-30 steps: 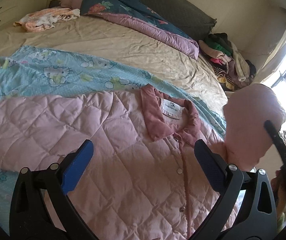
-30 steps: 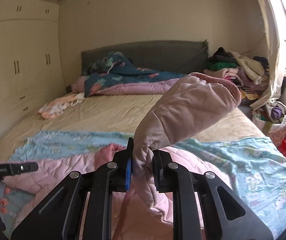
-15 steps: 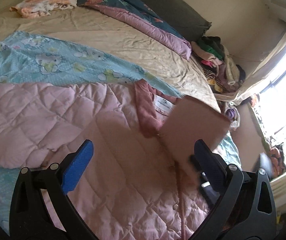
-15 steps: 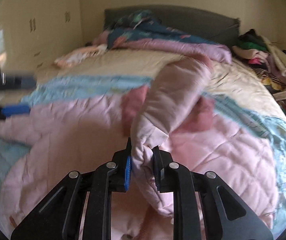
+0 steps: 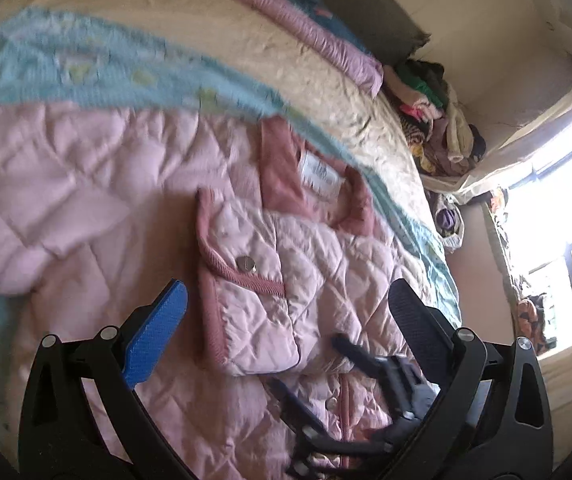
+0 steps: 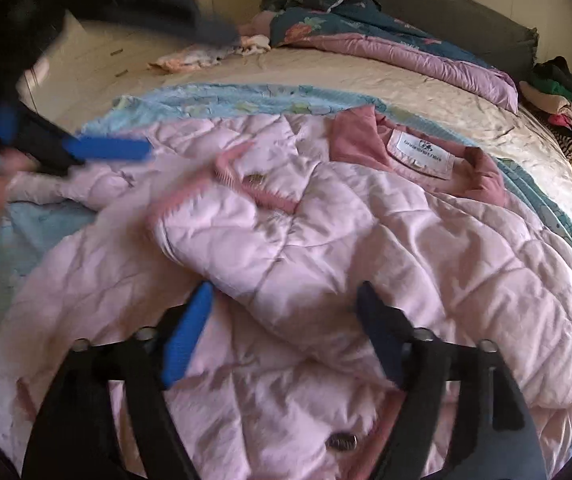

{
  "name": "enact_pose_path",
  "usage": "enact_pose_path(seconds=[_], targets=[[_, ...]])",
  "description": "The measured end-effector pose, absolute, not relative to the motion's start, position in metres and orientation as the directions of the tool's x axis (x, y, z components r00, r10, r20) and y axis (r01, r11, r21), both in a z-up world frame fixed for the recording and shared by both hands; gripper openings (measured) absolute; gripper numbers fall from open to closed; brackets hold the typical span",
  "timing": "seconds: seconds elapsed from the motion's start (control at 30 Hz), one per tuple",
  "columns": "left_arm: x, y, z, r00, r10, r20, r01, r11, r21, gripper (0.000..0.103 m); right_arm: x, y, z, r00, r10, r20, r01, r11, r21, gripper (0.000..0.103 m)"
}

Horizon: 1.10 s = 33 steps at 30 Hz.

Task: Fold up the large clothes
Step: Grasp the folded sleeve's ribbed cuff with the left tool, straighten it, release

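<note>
a pink quilted jacket [image 6: 426, 248] lies spread, front up, on a bed [image 6: 386, 76], on top of a light blue sheet [image 6: 222, 102] with cartoon prints. one sleeve [image 6: 286, 248] is folded across the jacket's chest, its cuff [image 5: 242, 280] with a dark pink trim and a metal snap lying just below the dark pink collar [image 6: 366, 140] and its white label.

the right gripper [image 6: 286, 320] hangs low over the jacket's front, its jaws opening, spread either side of the folded sleeve; the pads do not press on the cloth. the left gripper [image 5: 286, 312] hovers above the jacket too, jaws wide apart with the cuff seen between them, holding nothing.

beyond the jacket, near the grey headboard [image 6: 446, 12], lies a rumpled dark floral and mauve quilt [image 6: 386, 44]. a pile of clothes [image 5: 434, 120] sits off the bed's corner beside the headboard, near a bright window [image 5: 558, 216].
</note>
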State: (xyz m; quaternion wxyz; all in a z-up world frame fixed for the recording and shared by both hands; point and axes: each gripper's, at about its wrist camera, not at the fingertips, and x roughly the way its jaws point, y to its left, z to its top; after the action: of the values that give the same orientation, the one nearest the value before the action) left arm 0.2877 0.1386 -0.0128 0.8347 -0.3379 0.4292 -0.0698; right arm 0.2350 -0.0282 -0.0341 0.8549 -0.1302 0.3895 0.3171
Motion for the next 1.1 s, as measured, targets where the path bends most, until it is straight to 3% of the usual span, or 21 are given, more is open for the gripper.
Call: enact_pose_path(seconds=[0.17,0.27,0.3,0.33,0.4,0.47,0.5,0.73,0.97,1.1], targets=[[0.293,0.129,-0.051,0.554,-0.411,-0.724,-0.236,0.757,-0.61,0.094,0.23,-0.073,-0.017,0.526,0.439,-0.728,-0.587,0.807,0.063,0.077],[0.293,0.124,-0.063,0.554,-0.393,-0.734,-0.239,0.77,-0.592,0.088,0.236,-0.114,-0.01,0.573,0.396,-0.718,-0.51,0.857,0.065,0.076],[0.294,0.122,-0.063,0.557,-0.366,-0.746,-0.236,0.791,-0.564,0.075,0.238,-0.127,-0.008,0.586,0.378,-0.716,-0.483,0.873,0.066,0.074],[0.295,0.121,-0.062,0.556,-0.357,-0.75,-0.23,0.802,-0.552,0.056,0.24,-0.137,-0.008,0.598,0.361,-0.716,-0.459,0.886,0.063,0.073],[0.298,0.118,-0.059,0.553,-0.317,-0.771,-0.226,0.833,-0.504,0.041,0.246,-0.164,-0.006,0.624,0.321,-0.712,-0.398,0.915,0.063,0.072],[0.297,0.116,-0.052,0.575,-0.275,-0.771,-0.213,0.859,-0.465,0.018,0.252,-0.189,-0.006,0.641,0.285,-0.713,-0.333,0.94,0.076,0.072],[0.296,0.118,-0.049,0.586,-0.272,-0.764,-0.207,0.861,-0.465,0.015,0.255,-0.204,-0.005,0.646,0.267,-0.715,-0.297,0.951,0.087,0.071],[0.291,0.13,-0.021,0.639,-0.196,-0.744,-0.161,0.911,-0.379,0.012,0.284,-0.241,-0.008,0.62,0.301,-0.725,-0.223,0.953,0.205,0.07],[0.288,0.138,-0.055,0.579,-0.174,-0.797,-0.211,0.911,-0.353,0.014,0.311,-0.233,-0.047,0.51,0.21,-0.834,-0.17,0.975,0.141,0.07],[0.286,0.135,-0.056,0.576,-0.182,-0.797,-0.214,0.908,-0.361,0.017,0.314,-0.242,-0.067,0.502,0.205,-0.84,-0.126,0.978,0.164,0.07]])
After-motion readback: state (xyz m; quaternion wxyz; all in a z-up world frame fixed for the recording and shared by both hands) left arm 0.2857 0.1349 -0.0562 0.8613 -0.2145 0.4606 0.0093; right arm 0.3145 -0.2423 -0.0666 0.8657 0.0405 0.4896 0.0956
